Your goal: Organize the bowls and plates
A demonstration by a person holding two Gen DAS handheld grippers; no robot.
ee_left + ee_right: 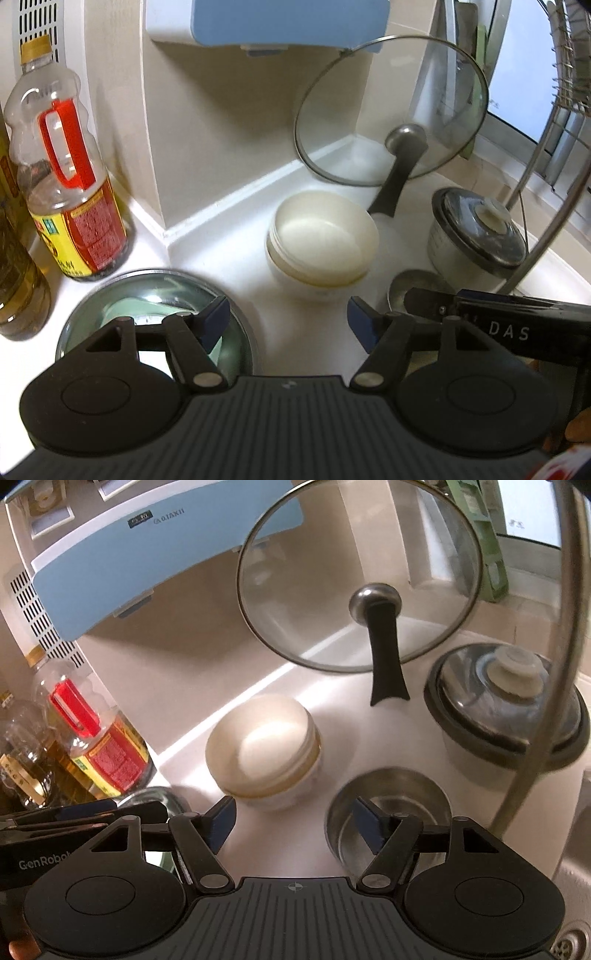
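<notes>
Two hand-held grippers, left gripper [288,317] and right gripper [293,818], both wide open, nothing between jaws. Stack of nested cream ceramic bowls [323,240] on white counter [221,251], centre, ahead of both; rim lines suggest three or four, exact count unclear. Likely heavy as stack, rigid, glazed so slippery, chippable; best pinched at rim wall, or steadied on two opposite sides. One small round steel bowl [388,812] under right jaw tips. One shallow steel plate [155,317] under left. One glass lid [360,576] leaning on wall.
</notes>
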